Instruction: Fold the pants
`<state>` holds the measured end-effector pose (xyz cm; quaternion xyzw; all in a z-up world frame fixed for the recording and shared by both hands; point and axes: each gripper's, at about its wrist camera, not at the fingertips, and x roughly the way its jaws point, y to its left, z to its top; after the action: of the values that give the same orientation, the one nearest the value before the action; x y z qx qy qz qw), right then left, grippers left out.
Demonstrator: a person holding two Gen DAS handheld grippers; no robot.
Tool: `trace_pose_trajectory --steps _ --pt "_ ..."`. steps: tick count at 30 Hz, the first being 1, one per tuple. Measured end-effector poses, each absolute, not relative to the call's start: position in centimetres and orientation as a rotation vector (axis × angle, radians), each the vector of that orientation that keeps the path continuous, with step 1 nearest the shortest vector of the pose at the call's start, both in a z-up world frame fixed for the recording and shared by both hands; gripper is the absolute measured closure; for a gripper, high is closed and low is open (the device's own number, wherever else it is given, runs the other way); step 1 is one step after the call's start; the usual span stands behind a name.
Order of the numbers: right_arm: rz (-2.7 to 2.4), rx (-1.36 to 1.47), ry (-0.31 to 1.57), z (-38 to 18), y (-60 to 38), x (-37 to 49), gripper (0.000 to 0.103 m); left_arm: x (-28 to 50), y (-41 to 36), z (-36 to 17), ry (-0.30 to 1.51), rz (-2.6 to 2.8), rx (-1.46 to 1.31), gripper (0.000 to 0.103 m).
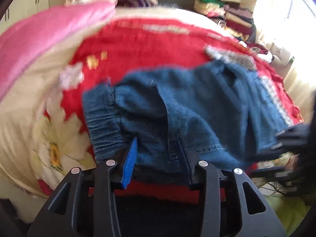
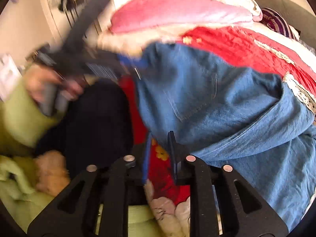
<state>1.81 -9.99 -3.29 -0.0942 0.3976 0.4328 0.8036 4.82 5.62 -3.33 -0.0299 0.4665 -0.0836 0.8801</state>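
Note:
Blue denim pants (image 1: 197,102) lie bunched on a red bedspread (image 1: 138,45), with the elastic waistband (image 1: 102,116) at the left. My left gripper (image 1: 158,140) is at the pants' near edge. The denim lies flat across the wide gap between its blue pad (image 1: 129,162) and black finger (image 1: 185,154), so it is open. In the right wrist view the pants (image 2: 227,108) drape to the right. My right gripper (image 2: 159,136) stands open beside them with only red bedspread (image 2: 164,167) showing in its gap. The left gripper (image 2: 118,63) appears there blurred, held by a hand (image 2: 39,86).
A pink blanket (image 1: 43,39) is heaped at the back left of the bed. A pile of folded clothes (image 1: 227,17) sits at the back right by a bright window. A dark garment (image 2: 94,118) and green cloth (image 2: 17,114) lie beside the bed's near edge.

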Motion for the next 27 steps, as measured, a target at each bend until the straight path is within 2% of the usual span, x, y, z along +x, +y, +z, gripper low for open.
trace_pose_trajectory --steps 1,2,4,8,10,13,15,18,20,27 --pt "0.922 -0.183 0.833 -2.8 -10.3 1.9 0.068 4.8 5.7 -3.6 0.968 -0.179 -0.067 0.065" --pt "0.895 -0.162 0.806 -2.3 -10.6 2.2 0.064 4.8 5.8 -3.6 0.962 -0.180 -0.062 0.065" --pt "0.853 -0.158 0.821 -2.6 -10.4 3.3 0.064 4.9 5.9 -3.5 0.961 -0.181 -0.061 0.065" --pt "0.751 -0.213 0.976 -6.7 -8.8 5.5 0.064 4.6 6.3 -3.6 0.948 -0.192 -0.090 0.065" --pt "0.751 -0.206 0.968 -7.0 -8.9 5.3 0.062 4.5 6.3 -3.6 0.943 -0.192 -0.096 0.065" --pt "0.760 -0.177 0.945 -6.0 -9.8 4.8 0.054 4.2 6.1 -2.9 0.943 -0.177 -0.112 0.065" --pt "0.748 -0.171 0.905 -4.8 -10.7 4.1 0.052 3.6 6.0 -1.9 0.923 -0.173 -0.106 0.062" --pt "0.721 -0.145 0.841 -2.6 -12.3 3.6 0.047 2.6 6.0 -0.4 0.889 -0.162 -0.108 0.054" --pt "0.693 -0.125 0.807 -1.4 -13.7 4.1 0.044 2.0 5.7 0.7 0.866 -0.140 -0.086 0.045" --pt "0.539 -0.079 0.705 2.6 -18.3 6.8 0.033 1.2 2.9 4.1 0.790 -0.200 -0.050 0.042"
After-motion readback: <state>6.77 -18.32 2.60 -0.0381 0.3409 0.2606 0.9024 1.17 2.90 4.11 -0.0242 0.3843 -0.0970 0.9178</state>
